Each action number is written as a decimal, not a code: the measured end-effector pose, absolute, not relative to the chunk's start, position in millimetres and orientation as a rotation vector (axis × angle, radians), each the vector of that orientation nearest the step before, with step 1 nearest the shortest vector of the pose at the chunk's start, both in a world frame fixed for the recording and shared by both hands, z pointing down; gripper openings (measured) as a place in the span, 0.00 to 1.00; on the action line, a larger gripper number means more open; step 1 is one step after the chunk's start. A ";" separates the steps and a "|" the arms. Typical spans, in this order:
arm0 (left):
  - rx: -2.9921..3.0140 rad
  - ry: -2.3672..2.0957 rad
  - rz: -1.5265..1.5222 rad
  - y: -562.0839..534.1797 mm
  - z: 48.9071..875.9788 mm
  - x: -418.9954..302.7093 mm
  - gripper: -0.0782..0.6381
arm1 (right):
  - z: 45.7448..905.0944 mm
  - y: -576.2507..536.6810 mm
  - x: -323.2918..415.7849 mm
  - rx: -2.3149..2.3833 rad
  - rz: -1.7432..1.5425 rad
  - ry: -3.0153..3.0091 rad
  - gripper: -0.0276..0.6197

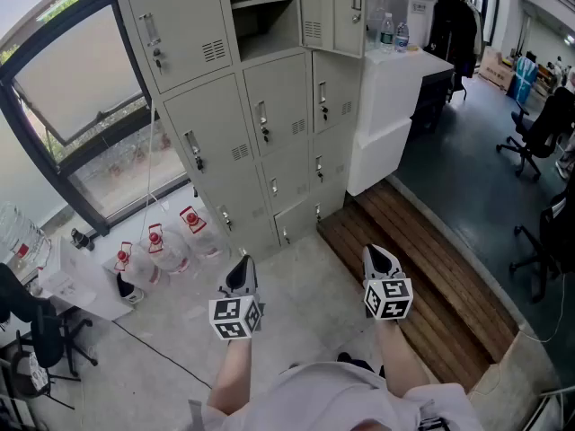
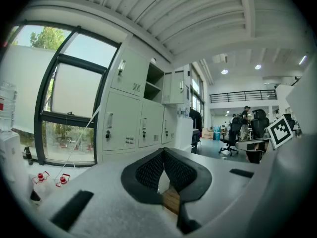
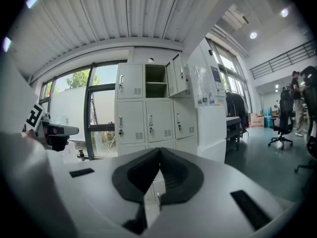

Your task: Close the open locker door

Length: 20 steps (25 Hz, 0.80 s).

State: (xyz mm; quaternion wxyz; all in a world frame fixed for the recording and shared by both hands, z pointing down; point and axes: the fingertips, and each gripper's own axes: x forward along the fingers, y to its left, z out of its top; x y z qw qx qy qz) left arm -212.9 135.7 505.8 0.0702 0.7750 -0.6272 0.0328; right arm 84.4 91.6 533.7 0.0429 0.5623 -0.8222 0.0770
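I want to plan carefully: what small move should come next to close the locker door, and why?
Probably step toward the lockers and raise the right gripper toward the open door. That gripper is shut, empty and low, far from the door, which stands open in the top row, nearer its side.

Red-capped water jugs (image 1: 166,248) sit on the floor (image 1: 305,281) at left near a window (image 1: 81,97); a wooden platform (image 1: 431,268) lies right, office chairs (image 1: 539,133) farther right.
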 end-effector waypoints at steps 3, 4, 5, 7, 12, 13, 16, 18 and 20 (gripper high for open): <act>2.333 -1.885 0.102 135.1 505.1 -211.9 0.12 | 533.6 91.7 85.0 1.721 0.236 -2.510 0.06; 2.334 -1.884 0.103 134.6 505.0 -211.5 0.12 | 533.6 91.5 85.3 1.722 0.236 -2.510 0.06; 2.334 -1.884 0.104 134.1 505.0 -210.9 0.12 | 533.7 91.2 85.9 1.723 0.237 -2.510 0.06; 2.334 -1.883 0.105 133.1 505.6 -209.4 0.12 | 534.4 90.5 87.9 1.727 0.238 -2.509 0.06; 2.340 -1.882 0.110 130.1 505.1 -202.5 0.12 | 535.6 88.8 95.2 1.739 0.243 -2.506 0.06; 2.341 -1.883 0.111 129.6 505.0 -200.5 0.12 | 535.1 88.5 96.9 1.741 0.243 -2.513 0.06; 2.343 -1.885 0.114 127.6 505.0 -194.2 0.12 | 532.3 87.5 100.7 1.736 0.245 -2.557 0.06; 2.340 -1.889 0.115 125.9 504.6 -188.6 0.12 | 531.8 85.2 105.8 1.730 0.239 -2.559 0.06; 2.338 -1.896 0.114 123.9 503.6 -180.6 0.12 | 531.3 81.3 113.9 1.728 0.233 -2.556 0.06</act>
